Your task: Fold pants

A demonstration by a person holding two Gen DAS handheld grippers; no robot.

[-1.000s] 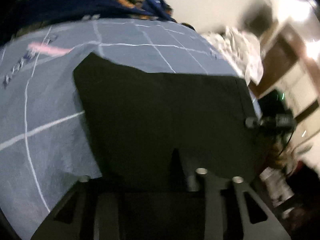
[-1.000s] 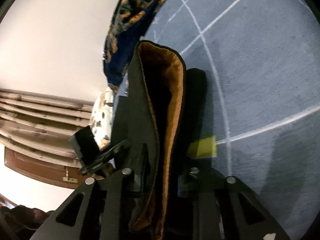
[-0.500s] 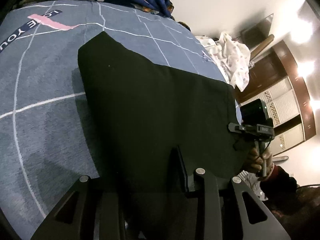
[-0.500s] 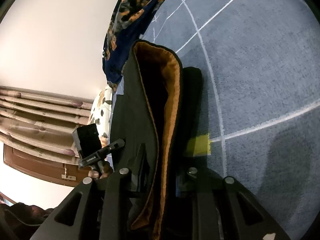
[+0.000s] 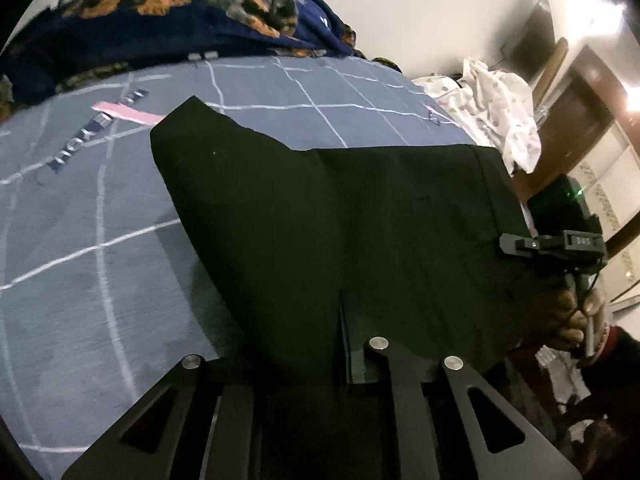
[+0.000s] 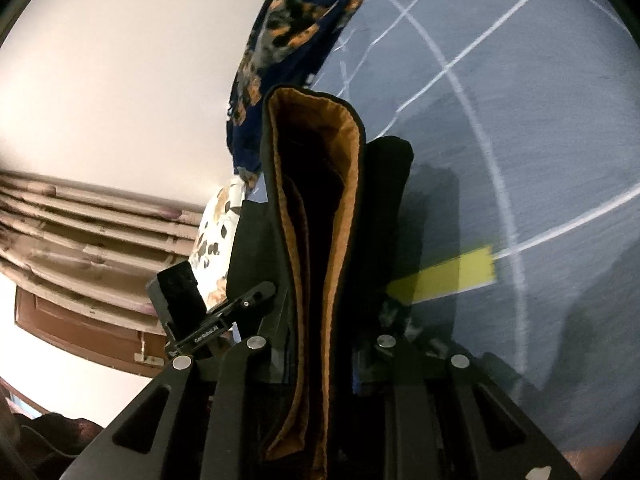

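Note:
The black pants [image 5: 340,220] hang as a wide flat panel over the bed, held up at two points. My left gripper [image 5: 304,320] grips their near edge, its jaws closing tight on the cloth. One finger [image 5: 352,340] shows and the other is hidden under the fabric. In the right wrist view my right gripper [image 6: 324,312] is shut on the bunched waistband, whose orange lining [image 6: 352,200] stands upright between the fingers. Each gripper shows in the other's view: the right gripper [image 5: 552,244] in a hand [image 5: 576,312], the left gripper [image 6: 212,320] at the pants' far side.
A blue-grey bedsheet [image 5: 100,280] with white lines lies under the pants, with a yellow patch [image 6: 460,272] on it. A dark blue and orange blanket [image 5: 200,20] is heaped at the bed's far end. A white spotted cloth [image 5: 500,112] lies at the right edge, beside a wooden cabinet [image 5: 580,120].
Both grippers have lifted a little with the pants. The left wrist view has tipped up, bringing more of the blanket and wall into sight. The right gripper's hold looks unchanged.

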